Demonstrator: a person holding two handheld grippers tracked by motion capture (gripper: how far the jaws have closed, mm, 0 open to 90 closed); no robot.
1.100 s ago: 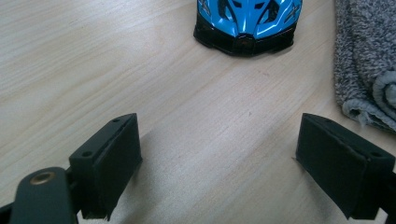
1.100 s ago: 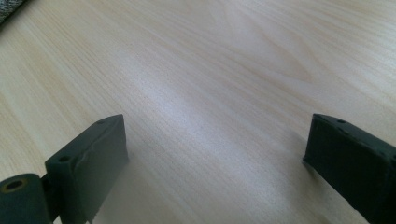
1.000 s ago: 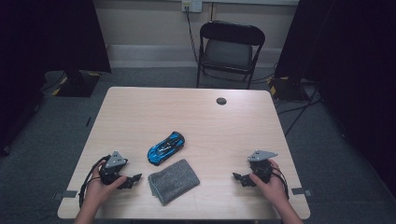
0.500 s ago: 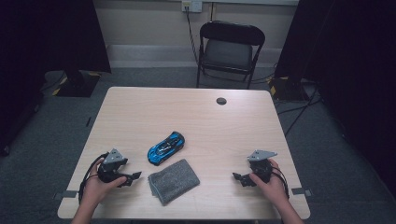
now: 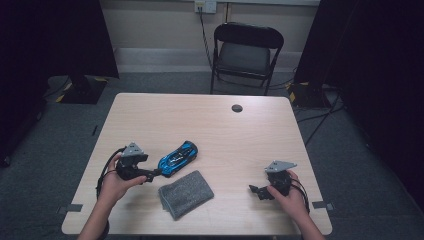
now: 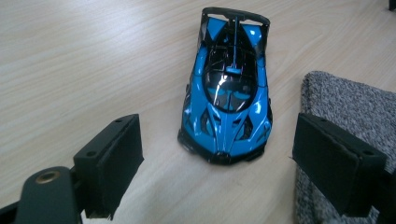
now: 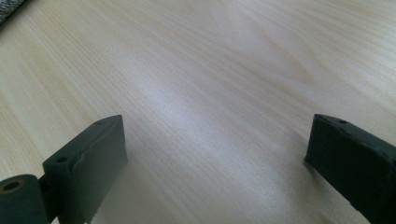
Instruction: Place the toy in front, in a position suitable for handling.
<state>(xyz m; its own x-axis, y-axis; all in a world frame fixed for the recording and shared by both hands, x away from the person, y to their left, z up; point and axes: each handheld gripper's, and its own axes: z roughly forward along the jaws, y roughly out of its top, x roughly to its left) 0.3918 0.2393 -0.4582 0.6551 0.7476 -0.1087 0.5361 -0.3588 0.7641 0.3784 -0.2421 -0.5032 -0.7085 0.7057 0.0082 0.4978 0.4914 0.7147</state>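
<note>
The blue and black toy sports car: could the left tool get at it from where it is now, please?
Probably yes: the left tool is open, its jaws either side of the blue and black toy sports car, nothing between; the grey cloth lies just beside.

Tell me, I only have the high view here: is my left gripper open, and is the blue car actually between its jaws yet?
Observer: The left gripper is open wide. The blue toy car sits just ahead of the jaws, not yet between them.
Operator: Which end of the car faces the gripper?
Observer: In the left gripper view the end without the wing is nearest the jaws; the black wing is at the far end.
Operator: Is the grey cloth in the way?
Observer: The grey cloth lies beside the car, apart from it, behind one jaw.
Operator: And the right gripper?
Observer: The right gripper is open over bare table, holding nothing.
</note>
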